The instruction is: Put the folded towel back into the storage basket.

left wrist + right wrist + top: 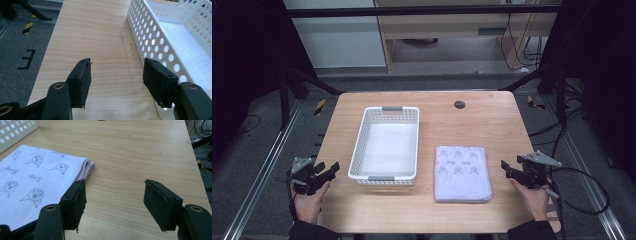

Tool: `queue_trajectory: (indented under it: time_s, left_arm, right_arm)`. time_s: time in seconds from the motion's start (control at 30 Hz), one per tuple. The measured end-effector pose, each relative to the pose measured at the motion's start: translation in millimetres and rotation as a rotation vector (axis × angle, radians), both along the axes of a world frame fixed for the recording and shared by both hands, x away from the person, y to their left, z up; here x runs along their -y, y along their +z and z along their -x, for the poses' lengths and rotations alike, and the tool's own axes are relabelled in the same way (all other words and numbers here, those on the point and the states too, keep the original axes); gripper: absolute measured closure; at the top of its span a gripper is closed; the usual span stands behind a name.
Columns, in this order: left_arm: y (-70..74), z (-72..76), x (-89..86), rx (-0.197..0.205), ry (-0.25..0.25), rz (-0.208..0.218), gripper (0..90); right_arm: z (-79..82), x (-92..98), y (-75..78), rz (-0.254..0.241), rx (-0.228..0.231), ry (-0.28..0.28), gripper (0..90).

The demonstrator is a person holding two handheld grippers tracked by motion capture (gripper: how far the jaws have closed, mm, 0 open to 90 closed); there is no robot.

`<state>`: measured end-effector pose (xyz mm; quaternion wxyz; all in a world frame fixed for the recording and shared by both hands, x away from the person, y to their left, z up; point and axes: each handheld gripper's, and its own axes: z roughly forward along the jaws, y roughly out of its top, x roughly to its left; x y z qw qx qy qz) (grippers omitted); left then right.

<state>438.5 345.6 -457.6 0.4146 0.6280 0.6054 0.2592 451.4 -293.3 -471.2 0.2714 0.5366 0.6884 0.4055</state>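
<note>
Both claws hover low at the near corners of the bench, and both stand wide open with nothing between the jaws. The left claw is held in the person's left hand just outside the bench's left edge; the white perforated basket sits close ahead of it toward the middle, its wall right beside the inner jaw in the left gripper view. The right claw points inward from the opposite edge. The folded pale towel with little printed figures lies flat just beyond its jaw tips, near but untouched; in the right gripper view, the towel's folded corner sits just past one jaw.
</note>
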Motion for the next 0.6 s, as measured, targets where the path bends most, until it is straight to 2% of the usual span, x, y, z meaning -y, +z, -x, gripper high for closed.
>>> queue_trajectory:
  time_s: [0.13,0.27,0.47,0.6]
  left_arm:
    - [7.0,4.6,4.2,0.015,-0.01,-0.005,38.8]
    - [13.1,7.1,8.8,0.028,-0.021,-0.013,38.3]
    - [19.2,9.4,14.3,0.043,-0.039,-0.011,37.7]
    - [25.3,11.0,18.7,0.062,-0.053,-0.014,37.1]
  right_arm:
    - [1.7,-0.9,2.6,-0.004,-0.006,0.006,32.8]
    - [2.9,-0.8,6.0,-0.007,0.01,0.01,32.1]
    - [5.8,-3.1,9.6,0.038,0.043,0.031,36.0]
    - [7.0,-5.6,13.6,0.024,0.052,0.039,36.3]
